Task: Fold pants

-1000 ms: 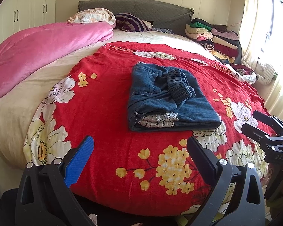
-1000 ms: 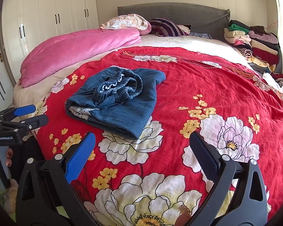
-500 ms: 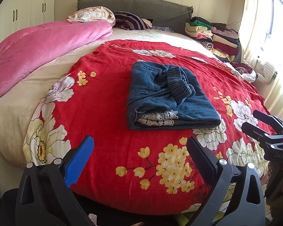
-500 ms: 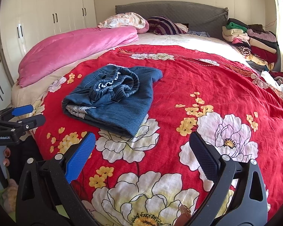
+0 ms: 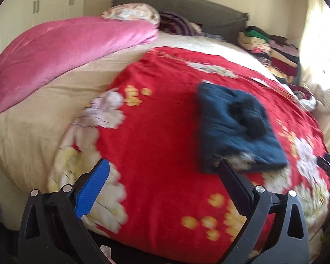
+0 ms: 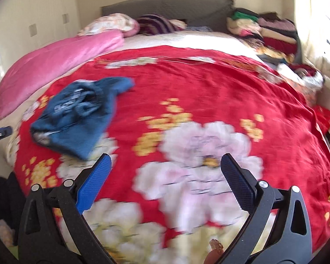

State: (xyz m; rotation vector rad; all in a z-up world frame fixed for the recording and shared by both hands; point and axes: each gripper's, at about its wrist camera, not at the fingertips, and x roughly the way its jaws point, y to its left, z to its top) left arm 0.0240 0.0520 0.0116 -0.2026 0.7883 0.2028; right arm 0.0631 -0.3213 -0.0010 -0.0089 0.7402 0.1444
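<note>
The blue denim pants (image 5: 235, 129) lie folded in a compact bundle on the red flowered blanket (image 5: 160, 132), waistband on top. They also show in the right wrist view (image 6: 77, 118), at the left. My left gripper (image 5: 164, 171) is open and empty, held near the bed's front edge, left of the pants. My right gripper (image 6: 166, 165) is open and empty over the blanket (image 6: 209, 92), well right of the pants. Both views are blurred by motion.
A pink duvet (image 5: 61, 52) lies along the left side of the bed. Pillows (image 5: 132, 14) and a grey headboard (image 5: 187, 6) are at the far end. A stack of folded clothes (image 6: 268, 30) stands at the far right, by a bright window.
Both grippers have swung sideways: the left view turned left and the right view turned right, so the pants slid off-centre in each. The pants have not moved. Both grippers stay open.
</note>
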